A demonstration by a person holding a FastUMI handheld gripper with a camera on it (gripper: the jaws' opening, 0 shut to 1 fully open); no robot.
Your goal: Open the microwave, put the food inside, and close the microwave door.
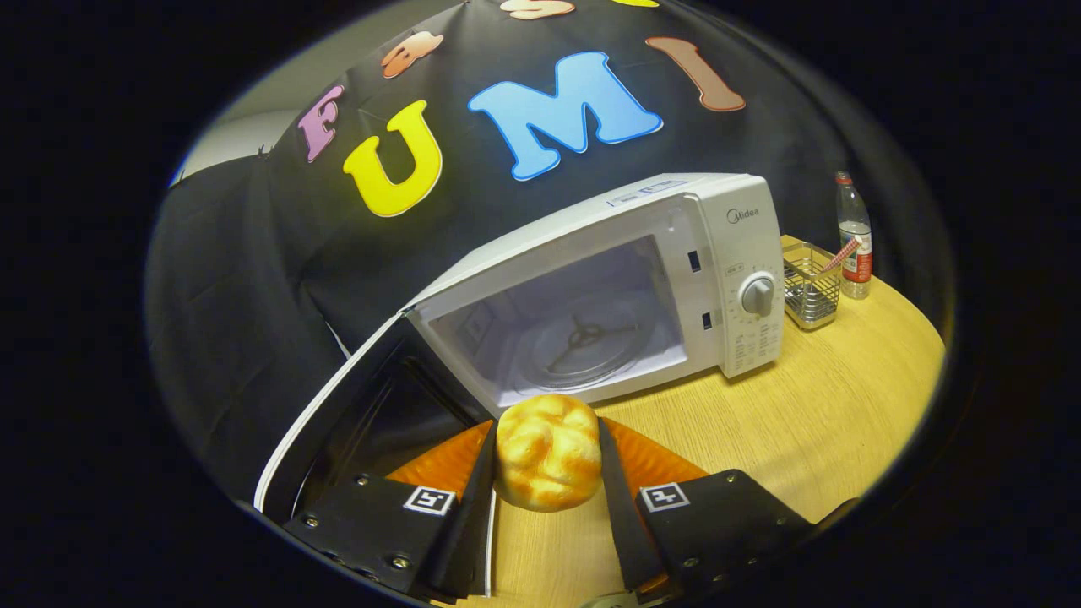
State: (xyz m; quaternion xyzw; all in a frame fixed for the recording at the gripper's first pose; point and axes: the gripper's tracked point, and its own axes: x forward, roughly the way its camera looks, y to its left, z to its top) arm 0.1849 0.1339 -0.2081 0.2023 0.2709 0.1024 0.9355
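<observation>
You have the bread roll (547,452) held between the fingers (546,473), one pressing each flank, closed only as far as the roll's width allows. It looks like a puffy, lobed bun, so judge it light and soft: it probably gives under pressure and would dent or squash if you clamp harder. Its crust looks glossy and rounded, so it may slide forward out of a loose grip. The broad middle, where you hold it now, seems the best place; a grip nearer the top lobes would likely roll it.

The roll sits well down the fingers, its front bulging just past their tips, above the wooden counter (811,422). Straight ahead and close is the microwave (676,253), its door (355,422) swung wide open to your left, and the glass turntable (583,342) lies bare inside the cavity. The roll is just short of the cavity's lower lip. Beyond the microwave, well apart from you, stand a wire basket (809,291) and a bottle (854,236).
</observation>
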